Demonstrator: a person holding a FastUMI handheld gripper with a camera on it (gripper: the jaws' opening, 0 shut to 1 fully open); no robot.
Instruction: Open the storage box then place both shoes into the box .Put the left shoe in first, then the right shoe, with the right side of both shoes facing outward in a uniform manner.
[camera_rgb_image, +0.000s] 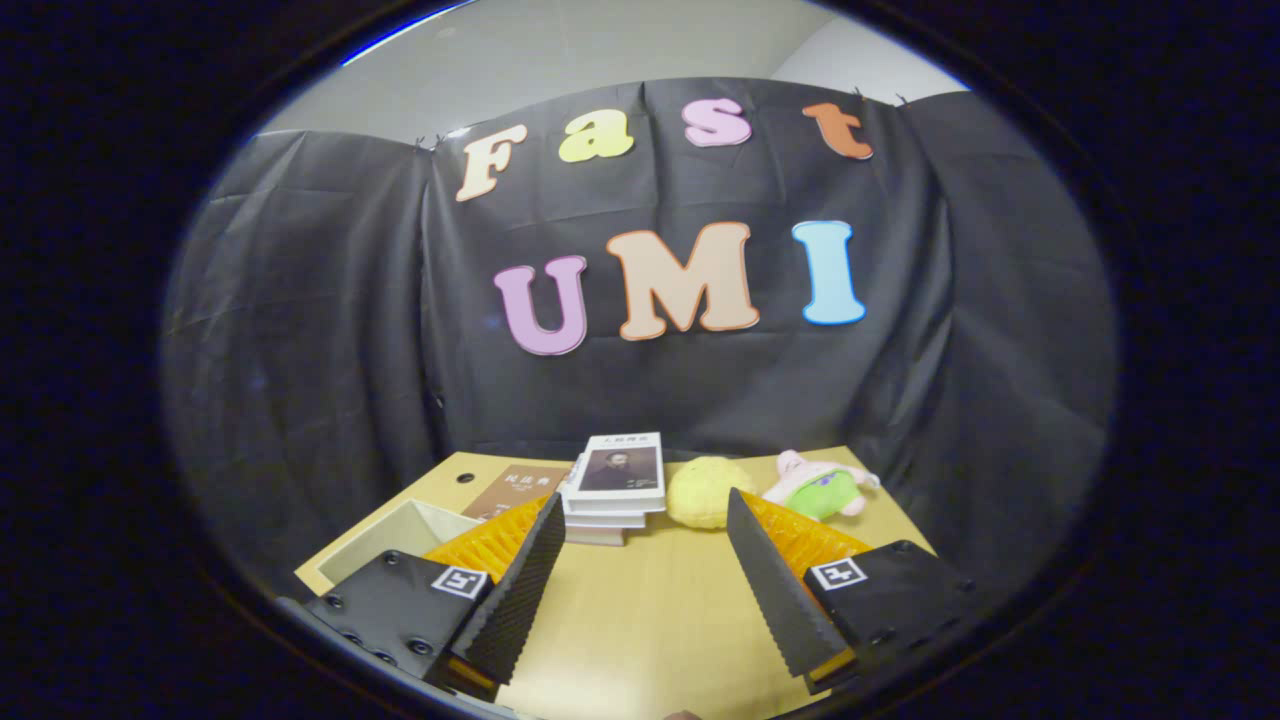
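The gripper (645, 560) hangs low over the pale wooden desk (640, 620), its two fingers spread wide apart with nothing between them — only bare desk. Just beyond the fingers stands a stack of white paperback books (612, 488). Left of that stack, a brown book (520, 490) lies flat, and nearer still an open pale storage box (400, 545) sits by the left finger. Right of the stack rests a yellow knitted ball (705, 490), then a pink and green plush toy (822, 487).
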